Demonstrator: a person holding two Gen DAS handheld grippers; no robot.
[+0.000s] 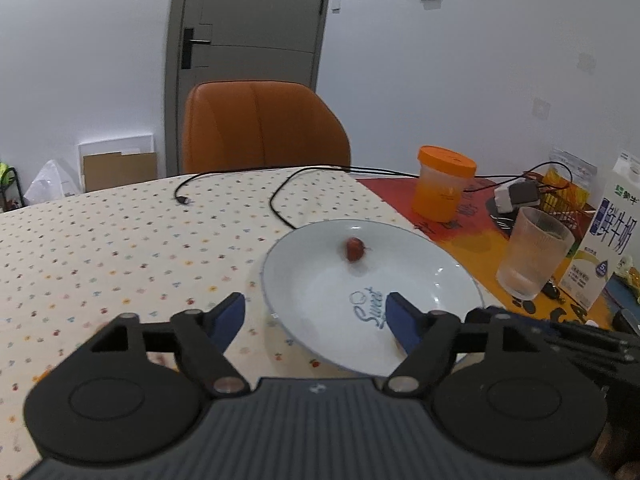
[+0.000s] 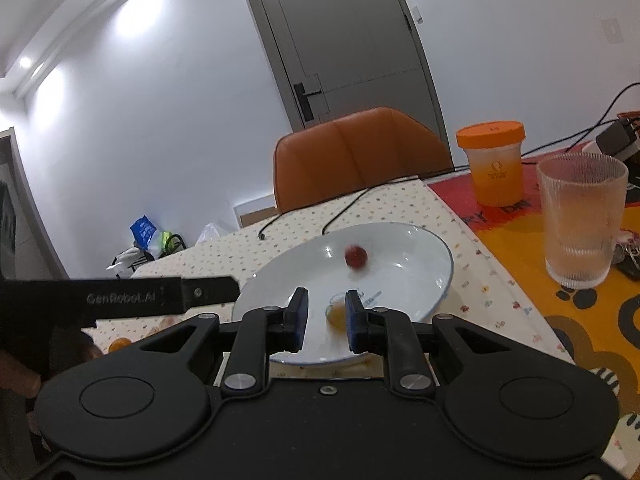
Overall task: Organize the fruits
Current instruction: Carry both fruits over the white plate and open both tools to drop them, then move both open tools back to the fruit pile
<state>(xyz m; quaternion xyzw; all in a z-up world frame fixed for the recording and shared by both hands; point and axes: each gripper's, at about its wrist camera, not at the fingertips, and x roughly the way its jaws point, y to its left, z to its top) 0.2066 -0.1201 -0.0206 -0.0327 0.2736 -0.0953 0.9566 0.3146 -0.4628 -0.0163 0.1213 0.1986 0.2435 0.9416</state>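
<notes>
Red fruit sat blurry in white plate, maybe rolling. Right gripper part open around small orange fruit, seemingly letting go. Left gripper wide open, empty. Fruits might roll over rim.

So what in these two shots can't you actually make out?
- Red fruit in the plate: motion-blurred in both views, type unclear.
- Yellow fruit: blurred; right wrist view does not show whether the right gripper grips it.
- Orange item, right wrist view: mostly hidden by the gripper body.
</notes>
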